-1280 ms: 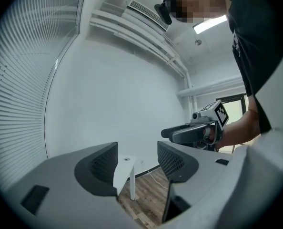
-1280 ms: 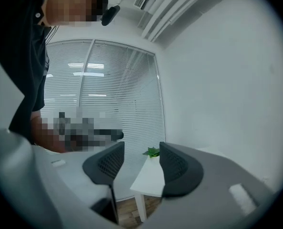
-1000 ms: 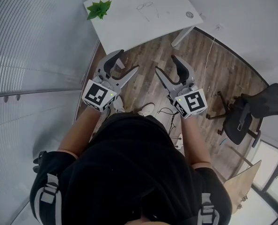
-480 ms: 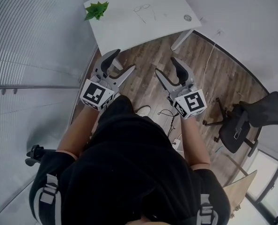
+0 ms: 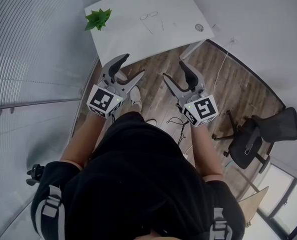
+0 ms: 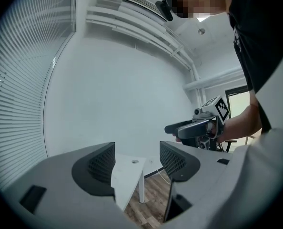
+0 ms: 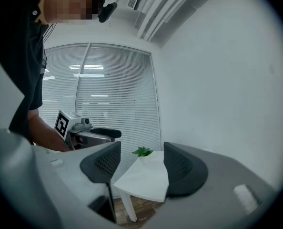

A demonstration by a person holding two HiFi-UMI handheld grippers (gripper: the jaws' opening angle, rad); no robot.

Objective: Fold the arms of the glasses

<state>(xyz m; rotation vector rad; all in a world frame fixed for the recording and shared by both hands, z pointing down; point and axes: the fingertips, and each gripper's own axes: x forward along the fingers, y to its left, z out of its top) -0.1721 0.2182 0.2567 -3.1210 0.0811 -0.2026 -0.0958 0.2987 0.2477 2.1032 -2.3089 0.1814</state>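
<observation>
Standing back from the white table, the person holds both tools out in front of the body, above the wood floor. The left gripper has its jaws wide apart with nothing between them; its own view looks through the gap at the table's corner and one leg. The right gripper is the same: jaws spread, nothing held, and the tabletop shows through the opening. The two grippers hang side by side, near each other but apart, both pointing toward the table.

Over on the tabletop lie the glasses, thin-framed and well away from both grippers. They rest toward the far side of the table, and their two arms seem to stretch out toward the near edge, though they are very small in the head view. A green plant sits at the table's left corner, well apart from the glasses. A small round disc lies near the right edge.

Down below, a white shoe peeks out between the grippers. A black office chair stands off to the right on the floor. Window blinds curve along the left side.
</observation>
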